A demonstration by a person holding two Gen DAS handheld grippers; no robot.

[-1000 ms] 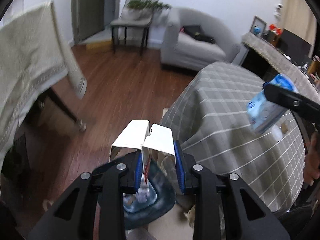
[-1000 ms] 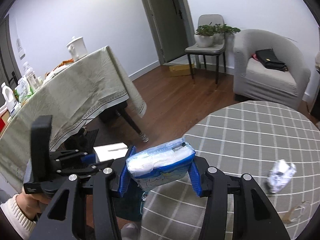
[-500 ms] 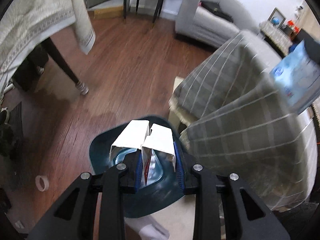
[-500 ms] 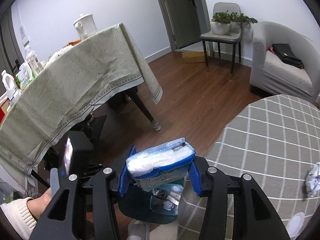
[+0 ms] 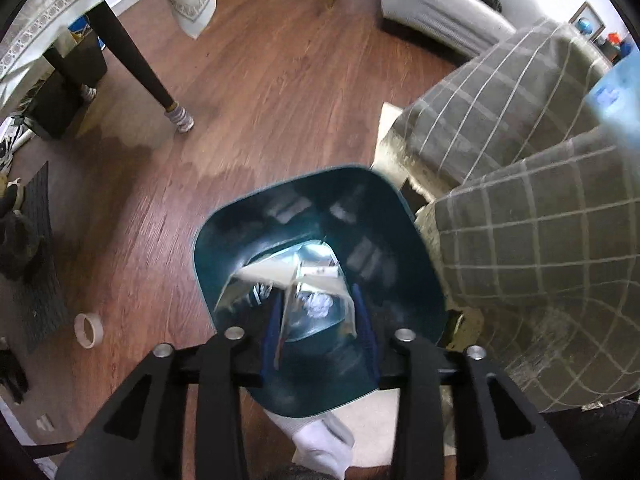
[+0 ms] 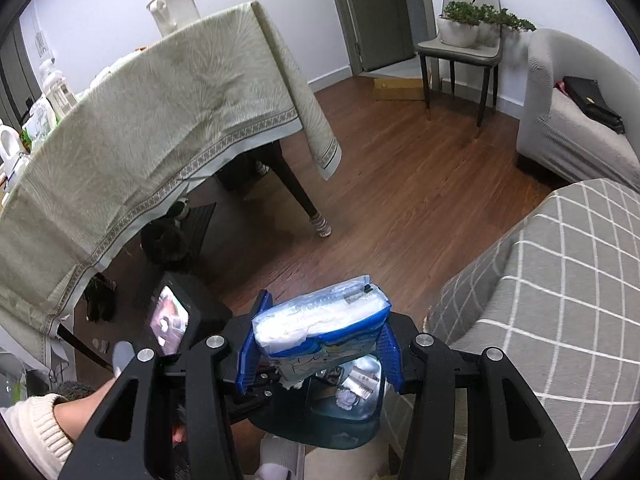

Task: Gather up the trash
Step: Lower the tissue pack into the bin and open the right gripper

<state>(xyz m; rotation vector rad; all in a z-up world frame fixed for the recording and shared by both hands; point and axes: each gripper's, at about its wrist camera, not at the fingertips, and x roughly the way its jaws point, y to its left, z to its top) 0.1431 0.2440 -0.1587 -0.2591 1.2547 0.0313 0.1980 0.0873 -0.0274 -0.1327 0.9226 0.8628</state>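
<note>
A dark teal trash bin [image 5: 416, 240] stands on the wood floor beside the checked table. My left gripper [image 5: 318, 320] points down into it and its jaws are opening. The white carton [image 5: 276, 270] is blurred and tilted between the blue pads and hangs loose over crumpled trash at the bin's bottom. In the right wrist view my right gripper [image 6: 320, 344] is shut on a blue and white tissue pack [image 6: 320, 320], held just above the same bin [image 6: 320, 428]. The left hand, in a cream sleeve [image 6: 36, 420], is at lower left.
The round table with its grey checked cloth [image 5: 540, 240] crowds the bin's right side. A tape roll [image 5: 89, 330] lies on the floor to the left. A dark table leg [image 5: 160, 92] and a beige tablecloth [image 6: 140, 128] stand beyond. A white-socked foot [image 5: 320, 448] is by the bin.
The left gripper dropped towards the bin, tipped further down, and its pads spread off the carton, which now tilts loose. The right gripper carried the tissue pack from over the table to above the bin.
</note>
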